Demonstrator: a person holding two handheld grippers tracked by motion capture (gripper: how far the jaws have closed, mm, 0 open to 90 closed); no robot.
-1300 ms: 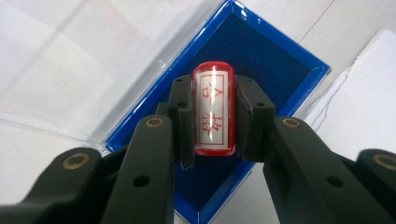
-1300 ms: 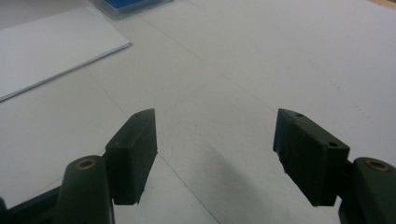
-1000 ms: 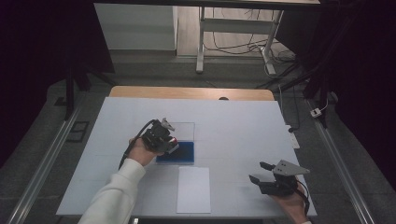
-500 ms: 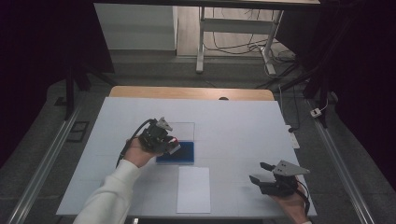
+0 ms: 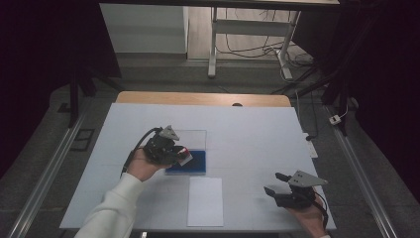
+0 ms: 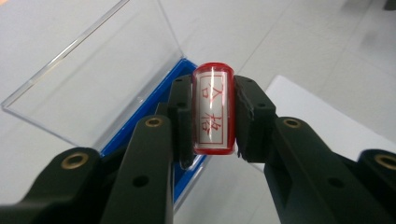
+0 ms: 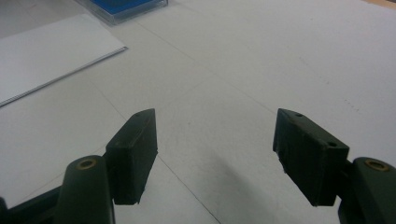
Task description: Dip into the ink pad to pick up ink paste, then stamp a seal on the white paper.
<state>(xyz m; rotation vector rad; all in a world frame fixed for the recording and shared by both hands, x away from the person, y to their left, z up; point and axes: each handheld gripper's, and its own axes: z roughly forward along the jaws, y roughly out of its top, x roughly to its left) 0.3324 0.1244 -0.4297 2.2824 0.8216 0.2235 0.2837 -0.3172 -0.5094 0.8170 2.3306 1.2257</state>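
My left gripper [image 6: 214, 114] is shut on a clear stamp [image 6: 213, 110] with a red rim and red characters on its face. It hangs over the left end of a blue ink pad case [image 5: 190, 162] whose clear lid [image 6: 88, 70] stands open behind it. In the high view the left gripper [image 5: 182, 153] sits at the case's left end. A white paper sheet [image 5: 205, 201] lies in front of the case. My right gripper [image 5: 274, 184] rests open near the table's front right, its jaws wide apart over bare table [image 7: 215, 135].
The white table top [image 5: 247, 134] has a wooden strip [image 5: 198, 98] along its far edge. Metal rails run along the floor on both sides. A table frame and cables stand beyond the far edge. The paper sheet [image 7: 46, 51] and case corner [image 7: 123, 7] lie far left of the right gripper.
The left gripper with the stamp has drawn slightly back toward the left over the case. The right gripper has stayed in place.
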